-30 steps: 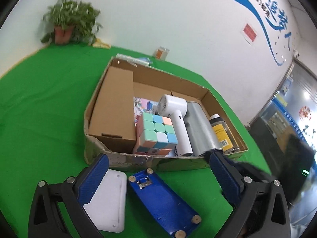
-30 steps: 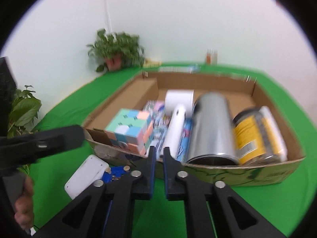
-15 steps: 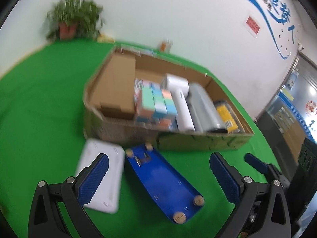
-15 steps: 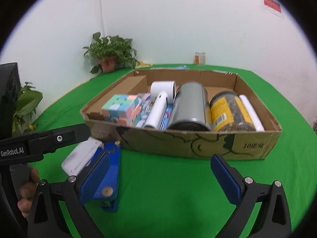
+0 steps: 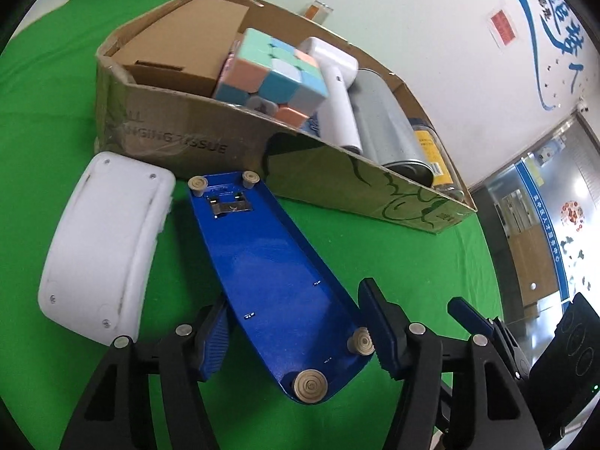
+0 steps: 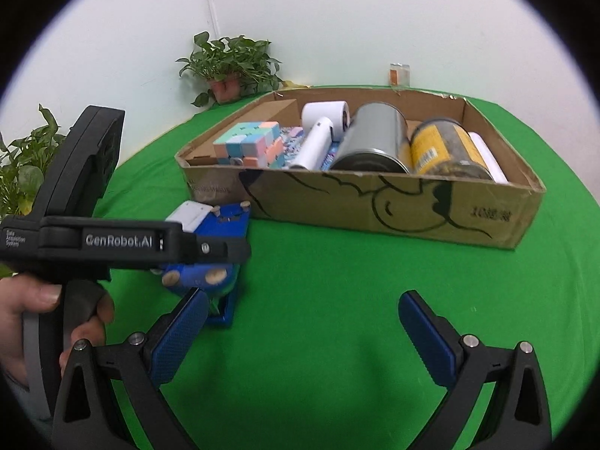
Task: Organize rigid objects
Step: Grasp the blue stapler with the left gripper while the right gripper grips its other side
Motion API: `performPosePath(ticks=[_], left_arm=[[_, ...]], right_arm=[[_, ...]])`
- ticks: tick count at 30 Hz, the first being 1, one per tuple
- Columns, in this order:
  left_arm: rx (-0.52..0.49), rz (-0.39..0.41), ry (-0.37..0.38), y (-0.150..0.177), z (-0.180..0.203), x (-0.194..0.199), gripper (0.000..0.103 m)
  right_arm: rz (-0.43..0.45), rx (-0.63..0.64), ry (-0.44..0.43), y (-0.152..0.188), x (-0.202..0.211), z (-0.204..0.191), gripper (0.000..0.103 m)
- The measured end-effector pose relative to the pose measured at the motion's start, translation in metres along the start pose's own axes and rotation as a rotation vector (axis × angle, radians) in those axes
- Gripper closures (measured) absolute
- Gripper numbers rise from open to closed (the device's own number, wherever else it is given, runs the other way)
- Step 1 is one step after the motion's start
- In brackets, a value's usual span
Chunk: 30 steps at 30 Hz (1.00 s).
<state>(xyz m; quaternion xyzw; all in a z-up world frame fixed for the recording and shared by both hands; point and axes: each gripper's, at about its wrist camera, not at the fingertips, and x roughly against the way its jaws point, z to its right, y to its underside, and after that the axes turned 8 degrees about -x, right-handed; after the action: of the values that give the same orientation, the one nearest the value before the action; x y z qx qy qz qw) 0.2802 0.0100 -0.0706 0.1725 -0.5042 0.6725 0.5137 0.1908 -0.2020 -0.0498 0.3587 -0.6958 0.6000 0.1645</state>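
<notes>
A blue flat stapler-like object (image 5: 273,270) lies bottom-up on the green cloth in front of the cardboard box (image 5: 210,138). My left gripper (image 5: 296,333) has closed in around its near end, fingers touching both sides. It also shows in the right wrist view (image 6: 221,225), under the left gripper's body. A white flat device (image 5: 105,243) lies to its left. The box holds a pastel cube (image 5: 270,71), a white handheld fan (image 5: 337,90), a grey can (image 5: 386,127) and a yellow-labelled jar (image 6: 442,150). My right gripper (image 6: 300,337) is open and empty above the cloth.
The box (image 6: 393,202) stands at mid-table. Potted plants (image 6: 228,63) sit at the far edge and at the left (image 6: 18,165). A small bottle (image 6: 399,73) stands behind the box. Green cloth (image 6: 337,281) lies between my right gripper and the box.
My left gripper has dropped lower and forward and narrowed from wide open onto the blue object's near end. My right gripper went from shut to open and pulled back.
</notes>
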Motion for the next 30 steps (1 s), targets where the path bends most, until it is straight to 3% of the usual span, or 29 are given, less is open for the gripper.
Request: performPosePath(ticks=[2, 3, 4, 8, 10, 12, 14, 16, 18, 20, 24, 27, 30], left_arm=[[-0.02, -0.003, 0.008, 0.0, 0.007, -0.001, 0.054], [-0.039, -0.011, 0.006, 0.0, 0.013, -0.003, 0.07], [-0.069, -0.022, 0.01, -0.001, 0.021, -0.006, 0.077], [-0.108, -0.073, 0.12, 0.002, 0.05, -0.016, 0.079], [-0.135, -0.087, 0.14, 0.004, 0.065, -0.019, 0.073], [-0.14, -0.085, 0.228, 0.006, 0.076, -0.02, 0.055], [-0.15, -0.073, 0.249, 0.007, 0.083, -0.017, 0.049], [-0.175, -0.039, 0.228, 0.005, 0.086, -0.009, 0.045], [-0.162, 0.012, 0.192, 0.003, 0.078, 0.001, 0.022], [-0.118, 0.023, 0.135, 0.002, 0.065, 0.002, 0.008], [-0.014, -0.071, 0.154, 0.004, 0.042, -0.018, 0.011], [-0.008, -0.114, 0.236, 0.006, 0.047, -0.031, 0.017], [0.008, -0.131, 0.264, 0.009, 0.049, -0.038, 0.018]], right_arm=[[0.001, -0.005, -0.007, 0.003, 0.004, 0.005, 0.001], [0.004, -0.007, -0.011, 0.005, 0.007, 0.008, 0.001], [0.006, -0.008, -0.016, 0.006, 0.009, 0.011, 0.001], [0.03, 0.005, -0.033, 0.015, 0.024, 0.019, 0.001], [0.039, 0.018, -0.034, 0.019, 0.031, 0.023, 0.001], [0.043, 0.022, -0.036, 0.023, 0.037, 0.028, 0.001], [0.045, 0.016, -0.026, 0.028, 0.042, 0.032, 0.001], [0.039, -0.006, -0.027, 0.031, 0.045, 0.036, 0.001], [0.026, -0.019, -0.039, 0.035, 0.044, 0.035, 0.001], [0.009, -0.009, -0.052, 0.039, 0.04, 0.028, 0.001], [-0.007, 0.004, -0.075, 0.044, 0.032, 0.013, 0.001], [0.0, 0.041, -0.063, 0.042, 0.026, 0.0, 0.006], [0.01, 0.068, -0.041, 0.042, 0.023, -0.008, 0.009]])
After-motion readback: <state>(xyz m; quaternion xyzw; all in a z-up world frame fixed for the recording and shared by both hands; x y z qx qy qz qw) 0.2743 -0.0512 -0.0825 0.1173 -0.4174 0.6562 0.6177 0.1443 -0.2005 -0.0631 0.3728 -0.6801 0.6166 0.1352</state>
